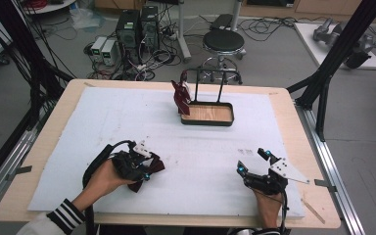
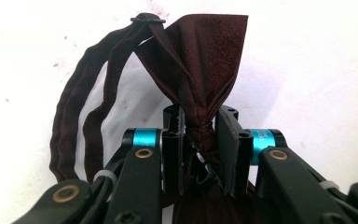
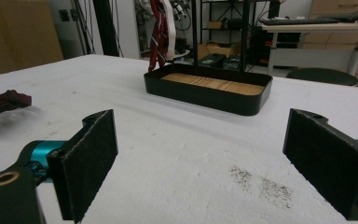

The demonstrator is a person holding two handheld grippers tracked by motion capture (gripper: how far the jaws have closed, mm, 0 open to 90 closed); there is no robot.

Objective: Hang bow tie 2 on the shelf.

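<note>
Left gripper (image 1: 144,169): clenched on the dark red bow tie (image 2: 200,74), its pads squeezing the pinched knot at the middle, probably because that narrow waist gives the firmest hold without crushing the wings.
Bow tie: lies low on the white sheet, one wing fanning out beyond the jaw tips, the other bunched back under the gripper body; its neck strap (image 2: 74,121) loops out to the left of the jaws in the left gripper view.
Rack (image 1: 208,95): a black frame over a wood-bottomed tray (image 3: 209,91), well ahead of both grippers, closer in line with the right one; another dark red tie (image 1: 181,95) already hangs from its left end, so I take this as the place for the held one.
Right gripper (image 1: 253,161): released, jaws wide apart with nothing between them, resting low near the front edge, likely waiting to help.
Surface: a white foam sheet (image 1: 103,127), scuffed and speckled, laid on a pale wooden table (image 1: 54,122).
Room: grey floor with computer towers (image 1: 137,27), tangled cables, a round black stool (image 1: 223,41) behind the table, black frame struts at the sides.
</note>
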